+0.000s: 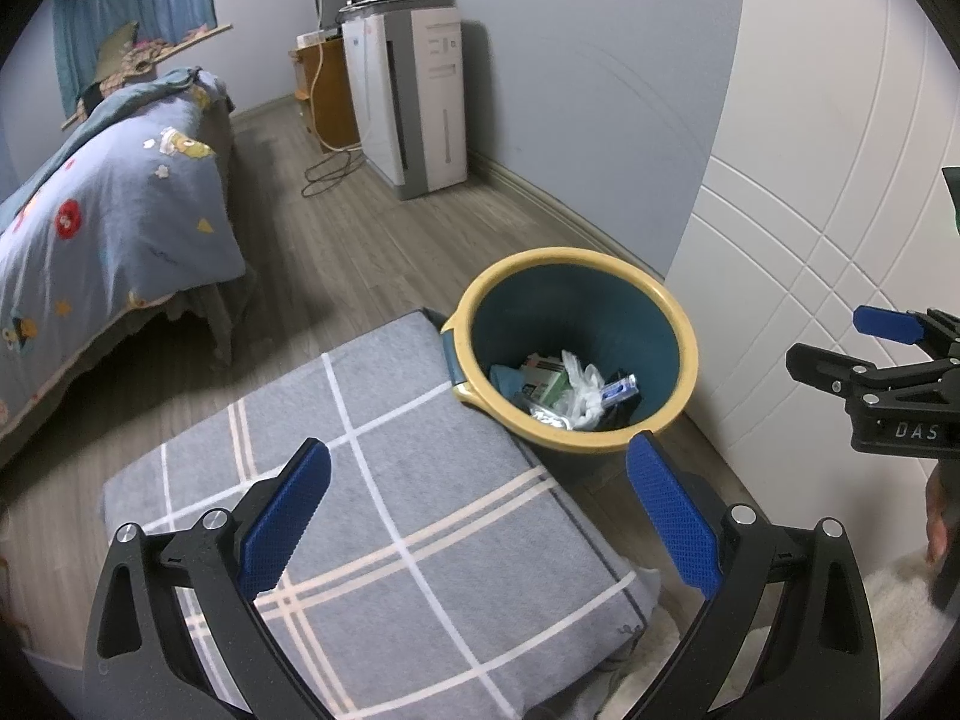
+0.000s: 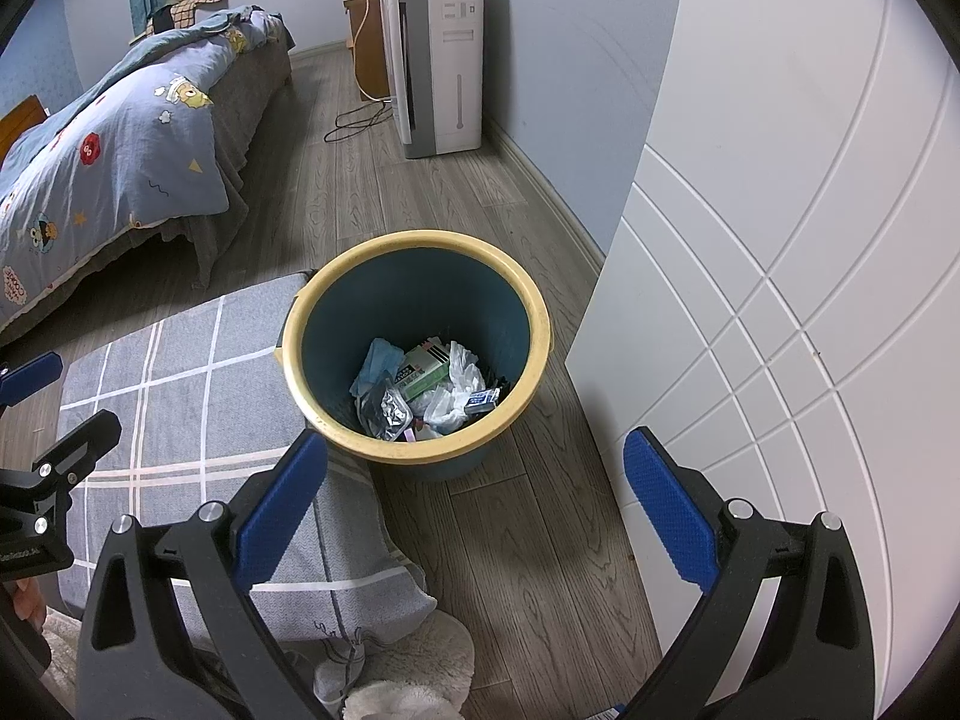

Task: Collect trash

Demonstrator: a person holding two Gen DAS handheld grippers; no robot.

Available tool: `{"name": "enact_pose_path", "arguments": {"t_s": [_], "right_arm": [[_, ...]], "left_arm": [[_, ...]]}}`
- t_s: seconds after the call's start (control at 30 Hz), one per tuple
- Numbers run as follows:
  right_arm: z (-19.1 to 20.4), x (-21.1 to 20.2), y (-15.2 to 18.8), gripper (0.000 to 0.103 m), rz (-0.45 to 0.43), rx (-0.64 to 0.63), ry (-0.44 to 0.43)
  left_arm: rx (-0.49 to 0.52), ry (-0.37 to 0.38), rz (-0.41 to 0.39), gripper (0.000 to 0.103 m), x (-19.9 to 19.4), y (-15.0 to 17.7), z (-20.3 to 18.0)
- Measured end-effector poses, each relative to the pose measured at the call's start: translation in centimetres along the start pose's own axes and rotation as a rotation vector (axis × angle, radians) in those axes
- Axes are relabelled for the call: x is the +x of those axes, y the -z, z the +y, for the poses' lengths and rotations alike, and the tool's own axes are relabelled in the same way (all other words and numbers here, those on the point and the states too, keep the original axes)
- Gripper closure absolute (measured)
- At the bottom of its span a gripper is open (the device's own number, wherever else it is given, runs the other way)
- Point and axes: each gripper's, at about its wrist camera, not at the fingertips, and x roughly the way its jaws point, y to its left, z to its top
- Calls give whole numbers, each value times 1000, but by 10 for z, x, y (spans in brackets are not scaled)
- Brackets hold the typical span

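Note:
A teal bin with a yellow rim [image 1: 672, 318] [image 2: 540, 312] stands on the wood floor beside a grey plaid cushion. Inside lie several pieces of trash [image 1: 570, 393] [image 2: 429, 387]: a green-white box, crumpled white plastic, a blue cloth, a silver wrapper, a small blue pack. My left gripper [image 1: 480, 516] is open and empty, above the cushion and short of the bin. My right gripper [image 2: 477, 498] is open and empty, just in front of the bin. The right gripper also shows in the left wrist view [image 1: 840, 342].
The grey plaid cushion [image 1: 384, 510] [image 2: 180, 384] lies left of the bin. A white paneled door [image 2: 780, 300] stands to the right. A bed with a blue cover [image 1: 108, 210] is at left. A white appliance [image 1: 420, 102] and cables stand by the far wall. A white fluffy cloth [image 2: 414, 678] lies near.

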Motion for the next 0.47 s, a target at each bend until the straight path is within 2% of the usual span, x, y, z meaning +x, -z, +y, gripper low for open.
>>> {"name": "enact_pose_path", "arguments": {"t_s": [0.3, 0.47], "right_arm": [[-3, 3, 6, 6, 7, 10, 7], [-7, 5, 6, 6, 35, 57, 20]], "left_arm": [[43, 10, 25, 5, 2, 4, -9], [60, -20, 32, 5, -1, 6, -7]]}}
